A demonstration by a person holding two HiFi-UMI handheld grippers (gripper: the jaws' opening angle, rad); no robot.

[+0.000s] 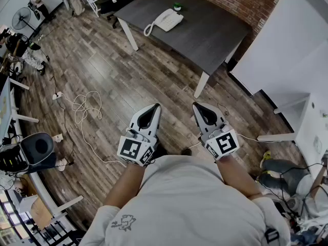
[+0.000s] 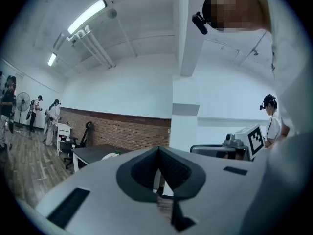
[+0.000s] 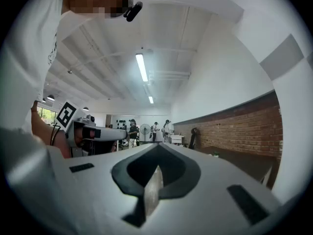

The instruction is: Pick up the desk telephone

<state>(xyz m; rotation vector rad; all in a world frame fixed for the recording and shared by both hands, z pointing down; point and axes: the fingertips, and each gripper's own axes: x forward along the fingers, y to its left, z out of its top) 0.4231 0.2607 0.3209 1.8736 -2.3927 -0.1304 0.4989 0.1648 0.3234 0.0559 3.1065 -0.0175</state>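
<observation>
Left gripper: jaws pressed together, nothing between them, held level in front of the person's torso. Desk telephone: white, low body, handset lying in its cradle on the left side, curly cord looping off toward the table edge. It sits on the dark grey table, toward its left end, near a small green object and well apart from both grippers. Right gripper: jaws closed, empty, level.
</observation>
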